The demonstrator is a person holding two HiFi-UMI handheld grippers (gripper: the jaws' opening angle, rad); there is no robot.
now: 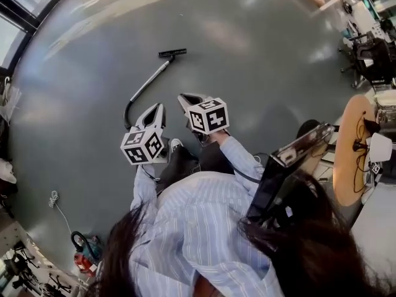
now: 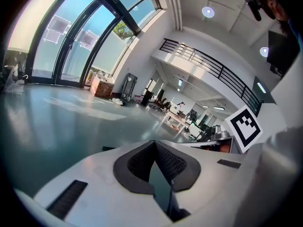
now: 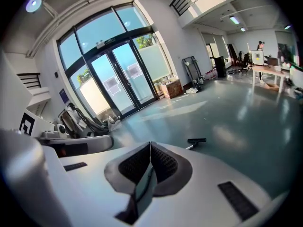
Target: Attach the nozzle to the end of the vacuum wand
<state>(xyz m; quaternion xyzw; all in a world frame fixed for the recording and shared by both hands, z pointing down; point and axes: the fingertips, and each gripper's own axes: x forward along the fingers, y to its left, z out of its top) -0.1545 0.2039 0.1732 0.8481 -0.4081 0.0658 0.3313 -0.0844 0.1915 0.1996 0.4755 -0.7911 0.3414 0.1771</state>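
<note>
A black flat nozzle (image 1: pixel 172 53) lies on the grey floor at the far end of a silver vacuum wand (image 1: pixel 150 79), which runs back into a black hose (image 1: pixel 127 112); whether nozzle and wand are joined I cannot tell. The nozzle (image 3: pixel 196 140) also shows small in the right gripper view, beyond the jaws. My left gripper (image 1: pixel 160 106) and right gripper (image 1: pixel 182 96) are held side by side above the floor, short of the wand, both shut with nothing between the jaws. In each gripper view the dark pads (image 2: pixel 156 162) (image 3: pixel 150 163) meet at their tips.
A red-and-blue vacuum body (image 1: pixel 83 252) and a white cable (image 1: pixel 54 200) lie at the lower left. A round wooden table (image 1: pixel 349 147) and desks with equipment (image 1: pixel 371 48) stand at the right. Glass doors (image 3: pixel 113 79) and stored gear (image 3: pixel 80 119) line the far wall.
</note>
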